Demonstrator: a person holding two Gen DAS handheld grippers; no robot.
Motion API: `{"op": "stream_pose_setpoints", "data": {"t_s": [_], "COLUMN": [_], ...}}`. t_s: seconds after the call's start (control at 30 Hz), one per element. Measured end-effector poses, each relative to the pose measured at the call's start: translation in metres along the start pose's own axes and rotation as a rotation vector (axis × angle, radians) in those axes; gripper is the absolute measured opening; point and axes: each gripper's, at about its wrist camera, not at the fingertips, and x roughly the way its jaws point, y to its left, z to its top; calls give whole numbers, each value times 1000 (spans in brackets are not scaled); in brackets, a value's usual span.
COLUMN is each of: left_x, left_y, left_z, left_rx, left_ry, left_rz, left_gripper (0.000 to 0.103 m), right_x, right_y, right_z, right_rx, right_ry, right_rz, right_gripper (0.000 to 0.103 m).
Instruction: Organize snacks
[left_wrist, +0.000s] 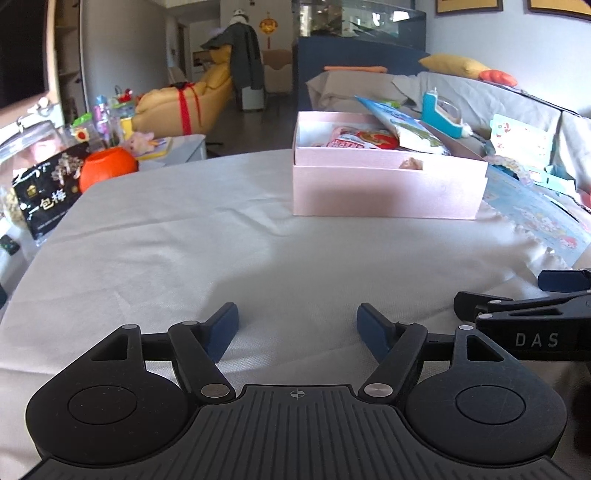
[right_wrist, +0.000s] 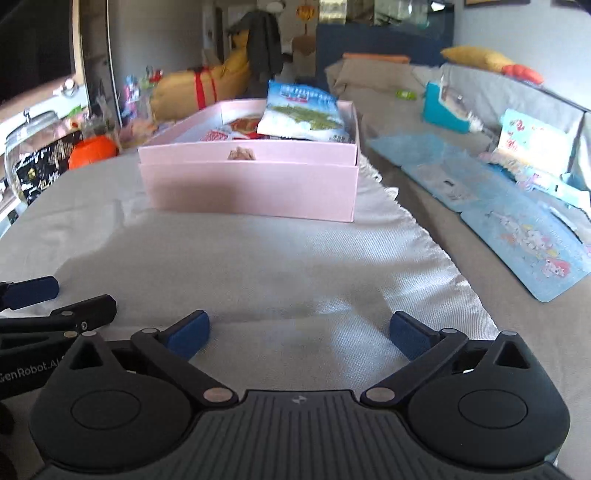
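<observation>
Left claw (left_wrist: 297, 328) low over the white cloth (left_wrist: 184, 251) on the table, jaws well apart, nothing between the blue pads (left_wrist: 221, 332)
Right claw (right_wrist: 297, 332) likewise low over the cloth, jaws spread wide, pads (right_wrist: 186, 334) bare, nothing held
Both claws side by side, each seen at the edge of the other's view, near but not touching
Pink box (left_wrist: 388, 184) open, standing on the cloth ahead of both claws, well apart from them, toward the table's far right side
Snacks inside the box: a blue-and-white bag (right_wrist: 303, 110) tilted, leaning over the right rim and sticking up above the wall; a red-and-white packet (left_wrist: 365, 140) lying lower, left of the bag
Small pinkish mark or notch (right_wrist: 242, 153) in the middle of the box's near wall, too blurred to tell which
Black bag (left_wrist: 48, 192) with white lettering off the table's left edge, beside an orange pumpkin-shaped pot (left_wrist: 109, 166) and a glass jar (right_wrist: 29, 136)
Sofa (left_wrist: 517, 107) right of the table, covered in grey, with blue printed mats (right_wrist: 517, 240), a teal holder (left_wrist: 439, 114) and a yellow cushion (left_wrist: 458, 64) on it
Yellow plush toy (left_wrist: 192, 99) with a red ribbon farther back in the room
</observation>
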Motion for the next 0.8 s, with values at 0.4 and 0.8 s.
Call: {"op": "stream_pose_setpoints", "data": {"t_s": [0.4, 0.8], "left_x": [-1, -2], "left_y": [2, 1], "left_z": [-1, -1], "left_rx": [-10, -9], "left_ry": [1, 1], "left_rz": [-7, -6], "left_gripper": [78, 77], "right_x": [0, 0], "right_y": [-1, -1], "right_z": [0, 0], "right_rx": [5, 5], "right_ry": [-17, -17], "right_rz": [-1, -1], "right_gripper": [103, 103]}}
